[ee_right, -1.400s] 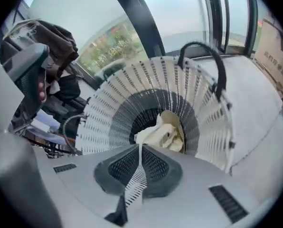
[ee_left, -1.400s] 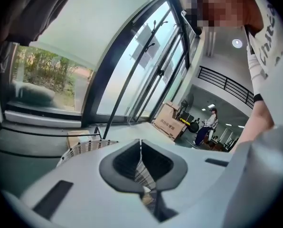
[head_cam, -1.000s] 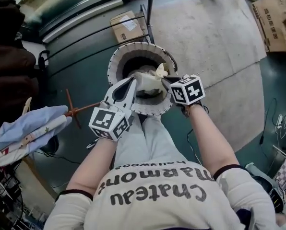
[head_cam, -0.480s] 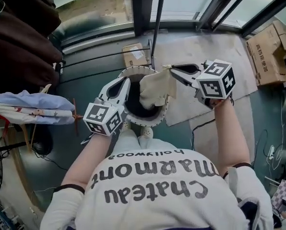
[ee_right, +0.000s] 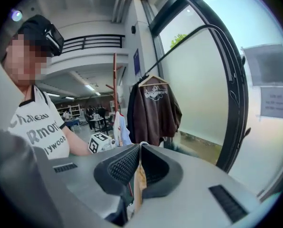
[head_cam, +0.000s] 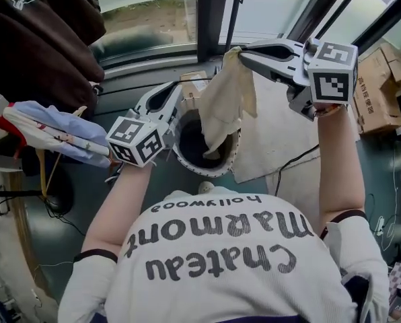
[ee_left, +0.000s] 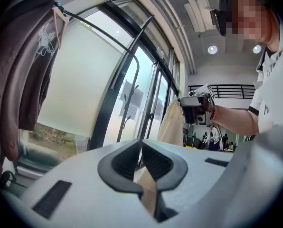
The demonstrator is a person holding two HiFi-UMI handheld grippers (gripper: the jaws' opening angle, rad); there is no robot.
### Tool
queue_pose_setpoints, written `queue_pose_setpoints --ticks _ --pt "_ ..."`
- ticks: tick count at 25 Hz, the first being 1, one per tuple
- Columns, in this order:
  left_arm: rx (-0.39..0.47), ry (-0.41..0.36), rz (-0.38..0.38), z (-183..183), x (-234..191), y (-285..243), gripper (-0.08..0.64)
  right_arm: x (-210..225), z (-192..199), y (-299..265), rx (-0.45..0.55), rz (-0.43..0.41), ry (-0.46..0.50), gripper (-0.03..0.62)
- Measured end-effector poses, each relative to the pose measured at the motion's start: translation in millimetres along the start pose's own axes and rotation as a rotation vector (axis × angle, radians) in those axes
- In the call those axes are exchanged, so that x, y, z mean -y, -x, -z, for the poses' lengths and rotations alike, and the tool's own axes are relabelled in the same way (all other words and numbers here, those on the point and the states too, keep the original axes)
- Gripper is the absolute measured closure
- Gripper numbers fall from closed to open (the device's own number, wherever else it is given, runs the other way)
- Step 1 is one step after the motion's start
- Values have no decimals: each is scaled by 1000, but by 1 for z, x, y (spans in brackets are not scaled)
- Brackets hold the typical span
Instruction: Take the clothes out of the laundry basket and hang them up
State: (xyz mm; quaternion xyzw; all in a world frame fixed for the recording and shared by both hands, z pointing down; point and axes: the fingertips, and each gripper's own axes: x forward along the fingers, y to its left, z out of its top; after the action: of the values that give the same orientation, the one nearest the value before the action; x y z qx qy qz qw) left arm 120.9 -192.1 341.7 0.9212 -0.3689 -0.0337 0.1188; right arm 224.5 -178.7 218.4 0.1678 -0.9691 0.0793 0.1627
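Dark brown hanging garments point(head_cam: 39, 39) at far left, above light blue patterned clothes point(head_cam: 56, 132) on a hanger. Next, left gripper point(head_cam: 175, 88), jaws closed together, just beside the rim of a round white laundry basket point(head_cam: 233, 160) on the floor. Cream cloth garment point(head_cam: 227, 99) dangling over the basket, top corner pinched in the closed jaws of the raised right gripper point(head_cam: 245, 51). Brown cardboard boxes point(head_cam: 379, 93) at far right.

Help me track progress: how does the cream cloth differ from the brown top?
The cream cloth is pale and plain; the brown top is dark with a pale print. The cream cloth dangles from the right gripper over the laundry basket; the brown top hangs on a hanger. Both hang freely.
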Motion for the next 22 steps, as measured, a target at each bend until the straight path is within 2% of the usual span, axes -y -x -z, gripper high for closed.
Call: queue_pose_setpoints --ticks 3,4,6,9,12,14,17,19,21,22 --pt "23 -16 9 -17 -5 17 545 -26 -31 1 56 -40 37 555" --pt "22 -17 12 -19 -7 23 520 -32 -40 4 69 -40 46 555" --pt "-2 -12 23 -15 -8 35 390 -44 -60 10 105 -56 74 555" --pt "-68 -10 52 -3 -10 56 359 -67 -86 21 172 -109 118 555" --pt "-129 10 84 15 -16 67 357 -87 -95 30 203 -144 132 555" --pt "-158 30 131 23 -11 63 352 -95 -95 35 217 -136 114 555" --pt "-200 30 263 35 25 46 327 -109 -88 34 227 -148 86 555" --pt "-220 -6 344 41 54 30 327 -118 -81 29 218 -164 60 555" --pt "-241 -65 390 44 74 13 331 -125 -72 24 198 -175 37 555" --pt "-250 -94 401 45 79 7 391 -127 -67 23 188 -169 27 555"
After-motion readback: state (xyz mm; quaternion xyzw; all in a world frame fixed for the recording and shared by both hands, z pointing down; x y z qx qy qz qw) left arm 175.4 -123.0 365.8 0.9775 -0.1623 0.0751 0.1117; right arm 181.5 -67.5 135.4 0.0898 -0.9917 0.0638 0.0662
